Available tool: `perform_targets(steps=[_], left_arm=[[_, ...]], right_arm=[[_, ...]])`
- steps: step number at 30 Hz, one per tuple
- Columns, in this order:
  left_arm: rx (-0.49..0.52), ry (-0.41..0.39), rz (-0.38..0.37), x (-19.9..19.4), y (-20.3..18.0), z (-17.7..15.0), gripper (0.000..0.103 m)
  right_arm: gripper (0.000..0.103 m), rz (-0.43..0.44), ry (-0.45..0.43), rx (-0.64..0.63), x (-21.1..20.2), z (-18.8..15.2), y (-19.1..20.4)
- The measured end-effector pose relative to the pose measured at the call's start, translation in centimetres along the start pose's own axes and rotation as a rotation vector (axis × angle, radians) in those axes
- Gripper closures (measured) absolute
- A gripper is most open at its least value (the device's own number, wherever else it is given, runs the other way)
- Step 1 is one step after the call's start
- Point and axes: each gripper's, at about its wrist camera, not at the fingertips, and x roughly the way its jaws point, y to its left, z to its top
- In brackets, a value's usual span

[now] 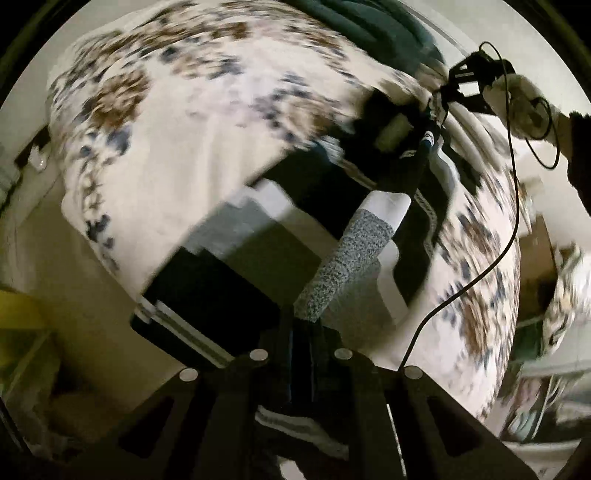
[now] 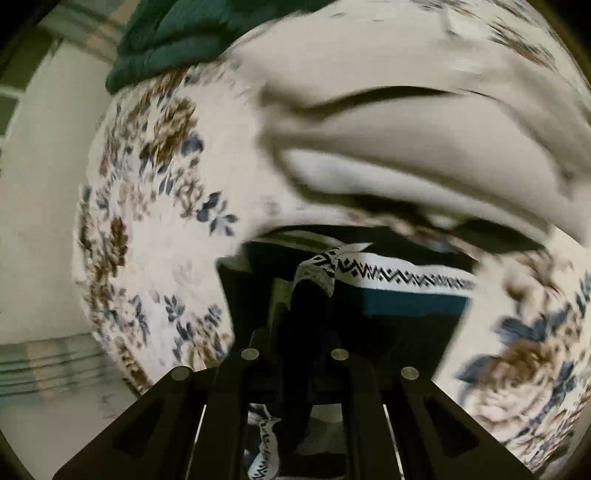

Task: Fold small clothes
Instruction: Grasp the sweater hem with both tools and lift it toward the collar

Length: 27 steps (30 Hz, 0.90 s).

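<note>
Bed cover (image 1: 177, 155): a pale quilt printed with brown and blue flowers fills most of both views. It serves as the folding surface. Motion blur smears much of it.
Green blanket (image 2: 177, 33): a dark green bundle lies at the far edge of the bed, well apart from the work.
Dark garment (image 2: 406, 306): a black and teal piece with a white zigzag-patterned band lies spread on the quilt under the right gripper. This looks like one of the small clothes to be folded.
Sock (image 1: 354, 258): a speckled grey sock with a white end stretches from the left gripper toward the right gripper's end, above more dark and grey clothes. It seems pulled straight so it can be folded evenly.
Right gripper (image 2: 314, 284): its jaws are together, clamped on a fold of the patterned white band. A loose strip of that band hangs below the fingers.
Left gripper (image 1: 308, 325): its jaws are together, clamped on the grey end of the sock.
Person's hand (image 1: 517, 99): seen from the left wrist camera, it holds the right gripper's handle, with a thin black cable (image 1: 509, 229) trailing down.
</note>
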Motion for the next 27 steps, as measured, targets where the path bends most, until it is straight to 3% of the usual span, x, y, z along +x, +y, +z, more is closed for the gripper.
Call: perform_targets(steps=[5,8,10,11,12,14,15,16,18,20,23,27], left_arm=[[-0.067,0.032,0.0,3.2,5.8,2.3,0.098],[-0.097,0.112,-0.011,6.2,8.5,2.9,0.094],[-0.123,0.154,-0.004,7.2,10.2,2.9,0.094],[-0.142,0.173,0.004,7.3,11.2,2.9,0.093],[-0.152,0.176,0.008,7.2,11.8,2.9,0.085],[-0.173,0.183,0.03,6.5,13.2,2.9,0.069],[-0.18,0.184,0.028,6.1,13.7,2.9,0.058],[-0.184,0.18,0.033,5.6,14.1,3.0,0.05],[-0.181,0.162,0.018,4.6,14.5,3.2,0.045],[-0.158,0.171,0.008,4.4,14.2,3.3,0.045],[-0.098,0.204,0.029,5.4,13.0,3.4,0.045],[-0.047,0.209,0.021,5.4,9.7,4.4,0.045]], right_arm=[[0.095,-0.136,0.035,-0.041,7.0,2.0,6.8],[0.094,-0.173,0.058,-0.008,9.6,2.3,7.1],[0.092,-0.15,0.08,0.03,10.8,2.5,6.6],[0.087,-0.13,0.084,0.046,10.9,2.4,6.2],[0.082,-0.106,0.09,0.056,10.9,2.3,5.9],[0.047,-0.058,0.105,0.05,10.4,1.6,5.5],[0.04,-0.06,0.101,0.036,9.8,0.9,5.3],[0.037,-0.055,0.091,0.025,9.1,0.1,5.1],[0.035,-0.039,0.088,0.0,7.7,-1.7,4.8],[0.027,-0.012,0.083,-0.021,5.8,-4.9,3.9],[0.027,0.015,0.082,-0.035,4.0,-9.8,2.4],[0.027,-0.007,0.11,-0.073,3.5,-19.2,-0.8]])
